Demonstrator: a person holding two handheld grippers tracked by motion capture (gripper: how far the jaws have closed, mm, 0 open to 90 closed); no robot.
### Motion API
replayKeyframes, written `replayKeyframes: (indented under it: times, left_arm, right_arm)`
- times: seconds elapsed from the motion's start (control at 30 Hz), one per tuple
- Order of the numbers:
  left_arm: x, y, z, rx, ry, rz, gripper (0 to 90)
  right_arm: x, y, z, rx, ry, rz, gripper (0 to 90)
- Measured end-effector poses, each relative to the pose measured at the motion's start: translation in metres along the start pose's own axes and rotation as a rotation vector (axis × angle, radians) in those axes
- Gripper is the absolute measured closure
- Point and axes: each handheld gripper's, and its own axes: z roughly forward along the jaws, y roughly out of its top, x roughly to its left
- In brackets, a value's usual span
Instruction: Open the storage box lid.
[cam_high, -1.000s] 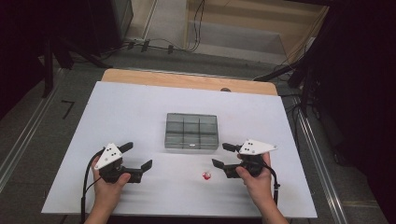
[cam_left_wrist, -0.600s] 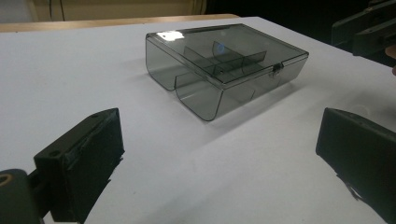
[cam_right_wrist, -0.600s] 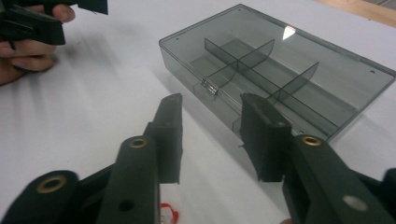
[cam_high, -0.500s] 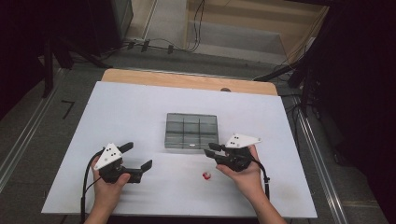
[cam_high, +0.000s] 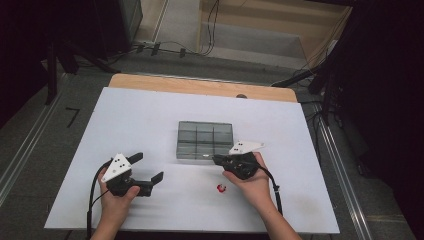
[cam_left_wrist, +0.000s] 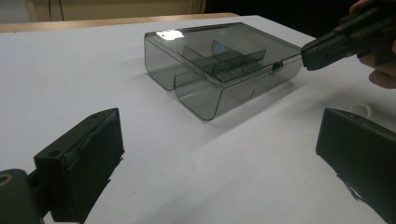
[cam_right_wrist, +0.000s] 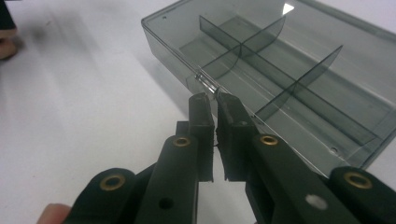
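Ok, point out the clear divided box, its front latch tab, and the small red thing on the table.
Clear divided box (cam_high: 205, 140), high view, on its lid.
Latch tab (cam_right_wrist: 208, 86), right gripper view, on the clear tab's middle.
Small red thing (cam_high: 221, 188), high view, on its centre.

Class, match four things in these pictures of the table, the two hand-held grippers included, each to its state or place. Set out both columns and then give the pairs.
Things:
1. left gripper
2. right gripper
3. smoky clear plastic compartment box
4. small red object

States or places:
A. lid down, in the middle of the white table
B. jaws closed at the box's front latch tab
C. jaws wide apart, nothing between them
D. on the table beside the right hand

Pairs: 1-C, 2-B, 3-A, 4-D
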Motion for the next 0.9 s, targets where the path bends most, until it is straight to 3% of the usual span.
replayKeyframes:
  times: [0.57,0.9]
  left_arm:
    - [-0.001,0.0,0.001,0.005,0.001,0.009,0.5]
    - [-0.001,0.0,0.001,0.008,0.001,0.014,0.5]
  right_arm:
    - [-0.001,-0.002,0.024,0.079,-0.014,0.011,88.0]
    - [0.0,-0.002,0.035,0.08,0.015,0.031,88.1]
